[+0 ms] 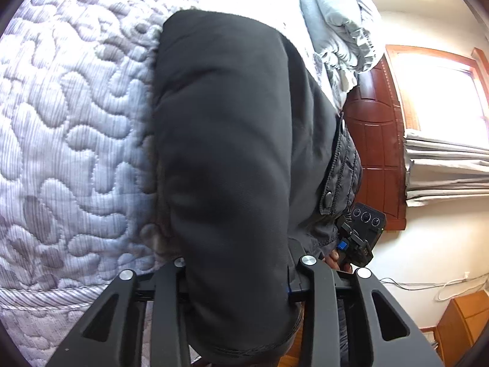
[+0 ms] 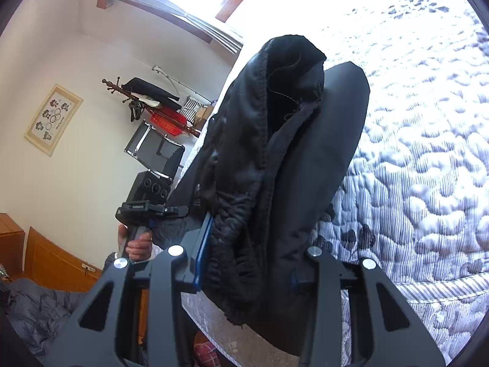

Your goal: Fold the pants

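Note:
Black pants [image 1: 232, 153] fill the middle of the left wrist view, running from between my left gripper's [image 1: 241, 278] fingers out over the quilted bed. My left gripper is shut on a smooth fold of the pants. In the right wrist view my right gripper [image 2: 247, 263] is shut on the gathered waistband of the pants [image 2: 275, 159], which rise up from its jaws with the opening showing. The right gripper [image 1: 357, 238] shows in the left wrist view at the right, and the left gripper [image 2: 146, 205] shows in the right wrist view at the left, held by a hand.
A grey quilted mattress [image 1: 67, 140] lies under the pants, its edge near the bottom. A folded grey blanket [image 1: 342, 30] sits at the bed's far end by a wooden headboard [image 1: 376, 153]. A chair [image 2: 156, 150], a coat rack [image 2: 146, 104] and wooden furniture [image 2: 52, 263] stand beside the bed.

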A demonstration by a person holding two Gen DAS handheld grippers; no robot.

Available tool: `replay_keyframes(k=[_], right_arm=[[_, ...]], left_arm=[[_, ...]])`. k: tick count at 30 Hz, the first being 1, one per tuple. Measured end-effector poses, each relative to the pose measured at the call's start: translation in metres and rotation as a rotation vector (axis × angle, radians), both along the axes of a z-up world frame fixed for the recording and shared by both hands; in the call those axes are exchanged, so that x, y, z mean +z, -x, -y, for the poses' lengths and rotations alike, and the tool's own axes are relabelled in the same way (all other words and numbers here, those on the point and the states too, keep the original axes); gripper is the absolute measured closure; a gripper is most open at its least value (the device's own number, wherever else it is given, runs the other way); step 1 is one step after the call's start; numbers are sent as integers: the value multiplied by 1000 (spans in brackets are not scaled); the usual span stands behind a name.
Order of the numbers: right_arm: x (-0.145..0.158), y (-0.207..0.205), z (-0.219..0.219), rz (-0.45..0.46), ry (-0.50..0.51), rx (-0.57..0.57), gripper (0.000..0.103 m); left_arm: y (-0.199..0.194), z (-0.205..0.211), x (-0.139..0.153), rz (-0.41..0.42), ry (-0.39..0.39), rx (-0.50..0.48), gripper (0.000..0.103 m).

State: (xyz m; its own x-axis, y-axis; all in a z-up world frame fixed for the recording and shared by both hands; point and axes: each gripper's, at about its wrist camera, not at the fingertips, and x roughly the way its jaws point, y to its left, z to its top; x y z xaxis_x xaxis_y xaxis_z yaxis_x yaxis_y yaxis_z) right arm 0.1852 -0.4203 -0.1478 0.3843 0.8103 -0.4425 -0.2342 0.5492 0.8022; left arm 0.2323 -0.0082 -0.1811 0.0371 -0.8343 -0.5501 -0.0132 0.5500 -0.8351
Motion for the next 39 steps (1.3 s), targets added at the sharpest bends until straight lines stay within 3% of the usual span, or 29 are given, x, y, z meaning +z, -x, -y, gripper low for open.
replay_keyframes(k=[11,24,39], right_arm=[[23,-16,4,87,0,-4,65],[44,-78,-16,136,1,39,65],[40,-149,-33,92,11,49,65]], left_arm=[[-8,8,44,135,31,22,71],[-51,-20,81,217,20,96,70],[-132,-45,73,240,-43,158,69]])
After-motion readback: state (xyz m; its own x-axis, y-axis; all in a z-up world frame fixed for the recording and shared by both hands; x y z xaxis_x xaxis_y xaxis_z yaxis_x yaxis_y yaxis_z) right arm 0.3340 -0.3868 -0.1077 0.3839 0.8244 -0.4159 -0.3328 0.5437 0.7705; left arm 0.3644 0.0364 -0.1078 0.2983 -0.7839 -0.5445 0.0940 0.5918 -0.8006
